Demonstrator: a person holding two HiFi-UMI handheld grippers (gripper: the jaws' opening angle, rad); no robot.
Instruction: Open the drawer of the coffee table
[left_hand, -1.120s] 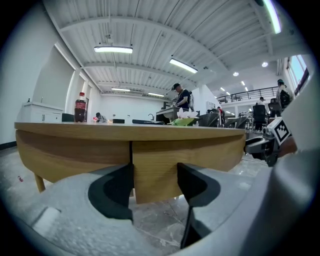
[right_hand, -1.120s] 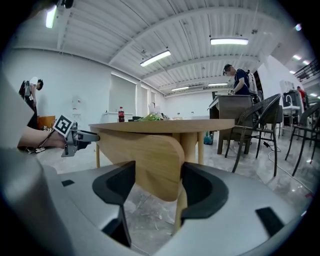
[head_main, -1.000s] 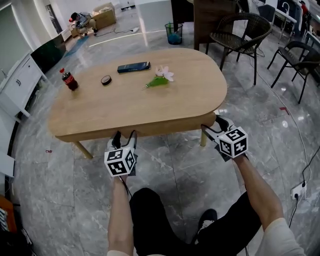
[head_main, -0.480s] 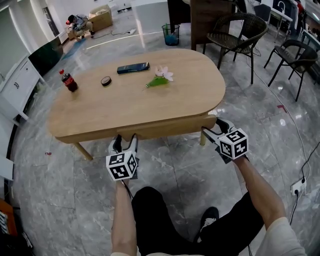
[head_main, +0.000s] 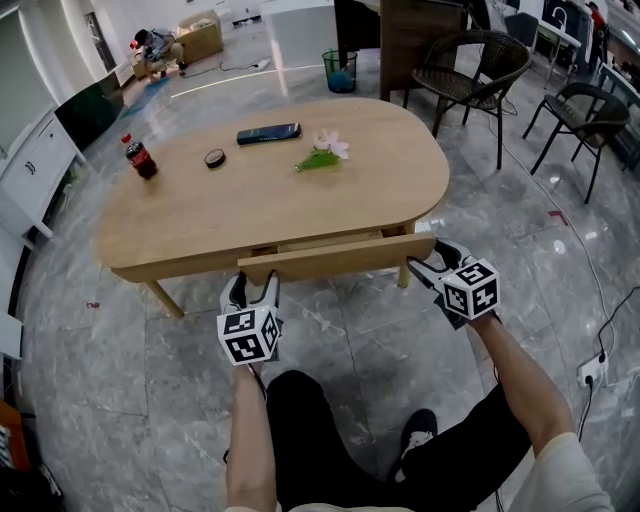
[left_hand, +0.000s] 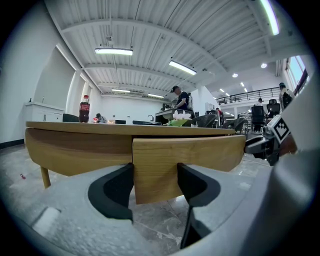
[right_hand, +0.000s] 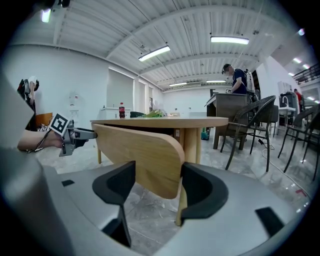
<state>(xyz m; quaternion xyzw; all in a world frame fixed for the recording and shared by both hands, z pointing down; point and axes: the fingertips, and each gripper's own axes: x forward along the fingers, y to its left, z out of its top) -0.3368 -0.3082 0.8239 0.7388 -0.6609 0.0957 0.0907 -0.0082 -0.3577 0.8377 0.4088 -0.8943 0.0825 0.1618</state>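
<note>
Bottle (head_main: 138, 157), small round disc (head_main: 214, 158), dark phone (head_main: 269, 133) and flower (head_main: 322, 152) stand on the table (head_main: 200, 215) exactly where they were a second ago. Below the near edge, the left gripper (head_main: 250, 283) has its jaws closed against both faces of the drawer (head_main: 335, 258) front at its left end, with the wood filling the gap between the pads. The drawer now stands out from the table's apron, and a strip of its inside shows behind the front panel. A second ago it sat nearly flush. At its rounded right end the right gripper (head_main: 425, 262) is clamped on the panel in the same way. Both grippers have come back toward the person along with the drawer.
</note>
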